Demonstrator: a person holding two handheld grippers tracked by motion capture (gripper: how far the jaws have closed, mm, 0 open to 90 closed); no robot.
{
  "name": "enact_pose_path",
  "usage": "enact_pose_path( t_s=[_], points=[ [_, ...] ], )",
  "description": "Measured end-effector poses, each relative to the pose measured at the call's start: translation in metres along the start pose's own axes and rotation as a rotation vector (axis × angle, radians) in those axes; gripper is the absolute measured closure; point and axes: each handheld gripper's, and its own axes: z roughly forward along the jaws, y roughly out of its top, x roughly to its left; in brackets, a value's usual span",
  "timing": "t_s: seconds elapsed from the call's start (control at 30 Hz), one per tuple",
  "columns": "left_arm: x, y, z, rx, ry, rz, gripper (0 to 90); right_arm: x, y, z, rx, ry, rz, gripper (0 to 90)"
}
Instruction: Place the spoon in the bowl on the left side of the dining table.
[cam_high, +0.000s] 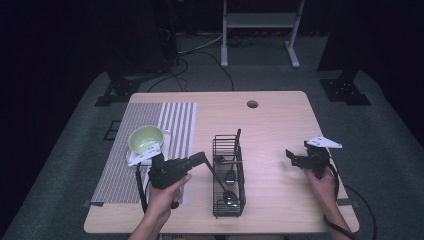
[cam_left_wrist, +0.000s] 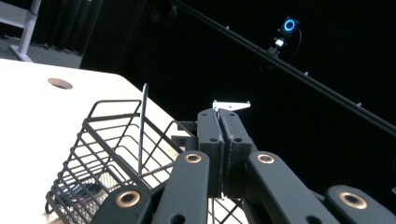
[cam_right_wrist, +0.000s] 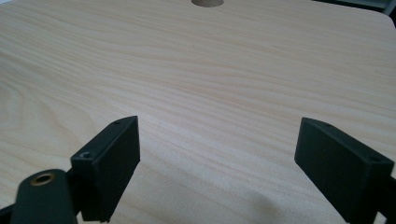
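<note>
- My left hand-held gripper sits a bit left of centre in the high view, aimed right at the black wire basket. In the left gripper view the jaws are pressed flat together, and I can't make out anything pinched between them.
- The tip is right at the basket's left rim. Whether it's actually touching the wire, I honestly can't tell.
- The basket stands in the lower middle of the high view on the wooden surface. There are two dark spoons lying in it, plus a thin dark handle sticking up at the far end.
- My right hand-held gripper is over at the right of the high view, well apart from the basket. The right gripper view shows its jaws spread wide with just bare wood between them, so it's holding nothing.
- Left side of the high view: a striped mat with a pale green cup on it, just above my left hand.
- There's a round hole in the surface near its far edge.
</note>
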Motion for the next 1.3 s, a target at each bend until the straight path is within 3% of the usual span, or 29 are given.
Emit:
enact_pose_path(
  t_s=[0.6,1.3],
  points=[
    [0.001,0.015,-0.016,-0.068,-0.006,-0.055,89.1,0.0,0.0,0.0,0.0,-0.004,0.0,13.1],
    [0.005,0.028,-0.037,-0.148,0.003,-0.088,89.1,0.001,0.0,0.0,0.004,-0.007,-0.007,13.1]
  ],
)
